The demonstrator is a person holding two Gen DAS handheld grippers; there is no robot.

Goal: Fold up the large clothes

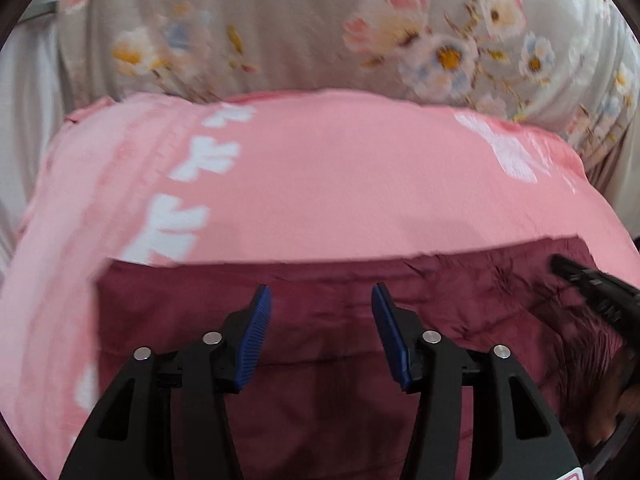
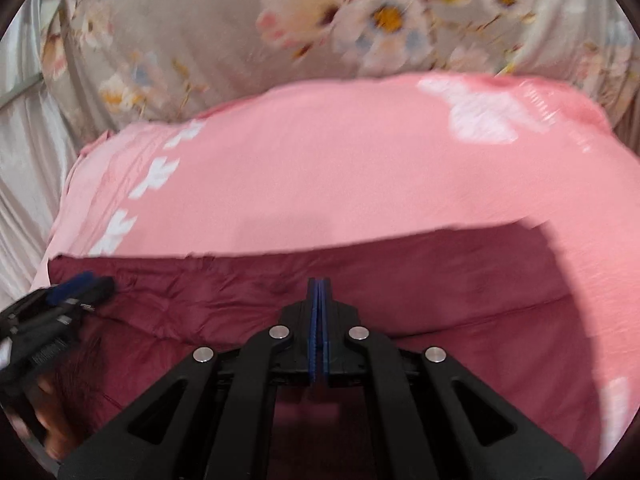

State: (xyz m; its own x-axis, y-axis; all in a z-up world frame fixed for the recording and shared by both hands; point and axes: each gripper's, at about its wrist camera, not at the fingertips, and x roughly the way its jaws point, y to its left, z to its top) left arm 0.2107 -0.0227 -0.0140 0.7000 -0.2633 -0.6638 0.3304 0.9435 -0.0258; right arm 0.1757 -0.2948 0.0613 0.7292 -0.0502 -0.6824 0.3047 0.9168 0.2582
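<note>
Left gripper (image 1: 322, 300) jaws spread, right gripper (image 2: 319, 292) jaws pressed together, both empty above maroon garment (image 1: 320, 360) on pink sheet (image 1: 340, 184)

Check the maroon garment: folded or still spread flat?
Folded: the maroon garment is a squared block with straight edges and a layered right edge, lying on the pink cloth.

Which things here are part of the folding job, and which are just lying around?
Part of the job:
- maroon cloth, lying on top
- pink sheet beneath it
- left gripper, open, nothing between its fingers
- right gripper, shut, with no cloth visible between its pads

Just there:
- floral bedspread behind
</note>
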